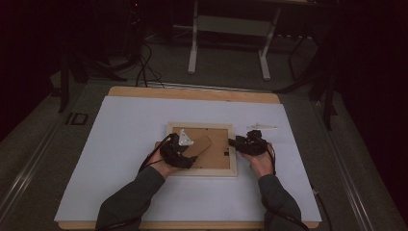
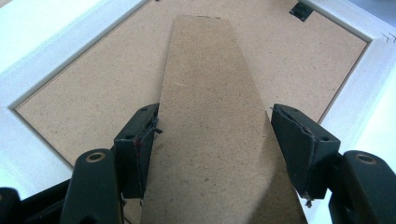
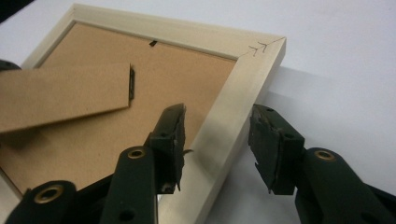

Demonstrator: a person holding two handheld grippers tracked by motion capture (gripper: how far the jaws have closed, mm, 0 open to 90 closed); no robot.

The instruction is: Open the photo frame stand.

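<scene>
Straddling the picture frame's (image 3: pixel 233 107) right rail, the right gripper (image 3: pixel 217 140) stands open, pads clear of the wood. Left gripper (image 2: pixel 215 140) brackets the frame's stand (image 2: pixel 210 116), one pad touching, the other apart.

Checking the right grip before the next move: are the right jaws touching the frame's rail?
Apart. In the right gripper view the right gripper straddles the frame rail, with a gap showing at each jaw.

Lay face down between the two claws: pale wooden picture frame (image 1: pixel 202 169), brown backing board up. Stood lifted off that backing inside the left claw (image 2: pixel 212 135): brown easel stand (image 2: pixel 210 121). Sat straddled by the right claw (image 3: pixel 215 140): frame's side rail.
</scene>
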